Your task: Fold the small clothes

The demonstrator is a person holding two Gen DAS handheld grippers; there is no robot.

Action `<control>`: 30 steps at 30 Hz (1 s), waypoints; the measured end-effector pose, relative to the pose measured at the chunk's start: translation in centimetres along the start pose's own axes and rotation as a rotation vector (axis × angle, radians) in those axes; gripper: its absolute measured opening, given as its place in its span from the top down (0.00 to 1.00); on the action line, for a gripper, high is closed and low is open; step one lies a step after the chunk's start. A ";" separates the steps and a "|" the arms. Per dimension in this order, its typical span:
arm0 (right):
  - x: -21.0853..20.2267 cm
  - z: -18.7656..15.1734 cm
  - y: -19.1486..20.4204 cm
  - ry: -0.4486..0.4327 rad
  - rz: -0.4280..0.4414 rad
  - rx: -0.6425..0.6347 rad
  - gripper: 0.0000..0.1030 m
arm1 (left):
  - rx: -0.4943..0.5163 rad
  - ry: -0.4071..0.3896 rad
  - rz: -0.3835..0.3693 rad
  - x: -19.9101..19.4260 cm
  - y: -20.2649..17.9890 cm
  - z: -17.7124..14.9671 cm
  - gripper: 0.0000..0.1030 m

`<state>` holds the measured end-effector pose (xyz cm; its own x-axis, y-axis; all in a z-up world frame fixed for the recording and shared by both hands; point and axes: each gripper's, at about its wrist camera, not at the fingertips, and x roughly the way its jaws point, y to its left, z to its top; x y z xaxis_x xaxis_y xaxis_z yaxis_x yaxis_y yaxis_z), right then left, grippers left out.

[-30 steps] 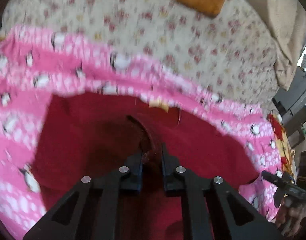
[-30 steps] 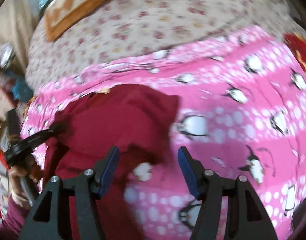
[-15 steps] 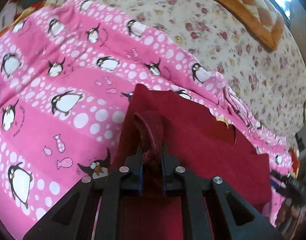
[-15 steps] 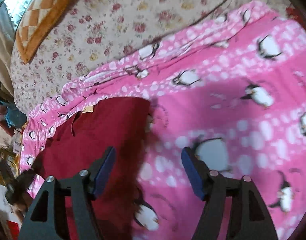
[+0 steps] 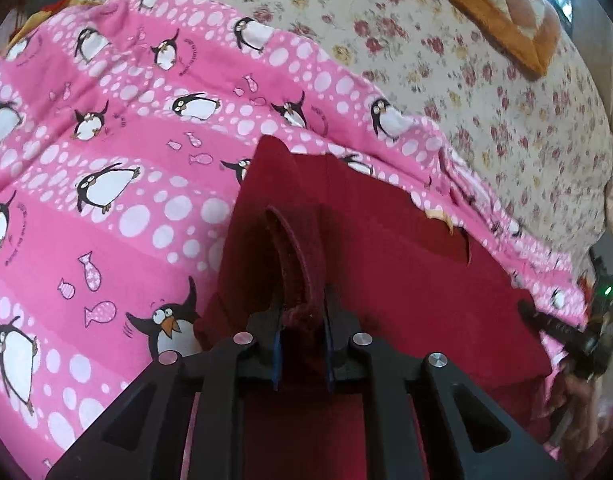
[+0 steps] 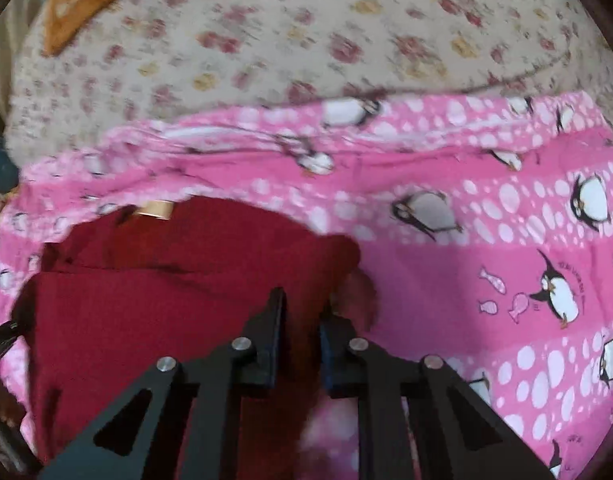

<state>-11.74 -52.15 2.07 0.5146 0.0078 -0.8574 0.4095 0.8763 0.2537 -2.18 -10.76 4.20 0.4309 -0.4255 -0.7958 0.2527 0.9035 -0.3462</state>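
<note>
Cloth this soft droops freely, so the red garment (image 5: 406, 240) wants corner grips: left gripper (image 5: 302, 344) pinches its hem, right gripper (image 6: 302, 320) has just been closing on its edge.

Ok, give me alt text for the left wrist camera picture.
The left gripper is shut on a fold of a dark red garment lying on a pink penguin-print blanket. A floral sheet lies beyond.

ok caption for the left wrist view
Left hand-held gripper shut on a dark red garment's hem over a pink penguin-print blanket.
</note>
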 end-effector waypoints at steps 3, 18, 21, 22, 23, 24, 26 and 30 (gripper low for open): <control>-1.8 -0.2 -1.6 -0.008 0.060 0.112 0.67 | 0.026 -0.007 0.015 -0.1 -0.2 -0.2 1.00; -6.4 -6.9 0.0 0.032 0.090 -0.078 0.81 | 0.044 -0.029 0.011 -0.1 -0.1 -1.1 0.99; -5.7 -6.8 -0.8 0.055 0.098 -0.011 0.83 | 0.079 -0.013 0.040 -0.6 -0.7 -1.5 0.98; -6.2 -6.9 -0.5 0.047 0.097 -0.023 0.82 | 0.091 -0.008 0.049 -0.9 -1.0 -1.7 0.98; -6.6 -7.0 -0.3 0.039 0.101 -0.030 0.82 | 0.098 -0.008 0.058 -1.3 -1.1 -1.8 0.97; -7.1 -7.1 -0.3 0.034 0.113 -0.030 0.81 | 0.104 -0.012 0.069 -1.8 -1.3 -2.0 0.96; -8.2 -7.4 -0.5 0.034 0.120 -0.006 0.75 | 0.112 -0.026 0.081 -2.7 -1.4 -2.6 0.96; -10.4 -9.1 -0.3 0.047 0.129 -0.042 0.65 | 0.140 -0.044 0.104 -4.6 -1.9 -3.8 0.96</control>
<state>-24.06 -48.12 6.90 0.5249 0.1433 -0.8390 0.3099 0.8859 0.3452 -7.88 -10.32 6.62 0.4980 -0.3350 -0.7999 0.3217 0.9279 -0.1883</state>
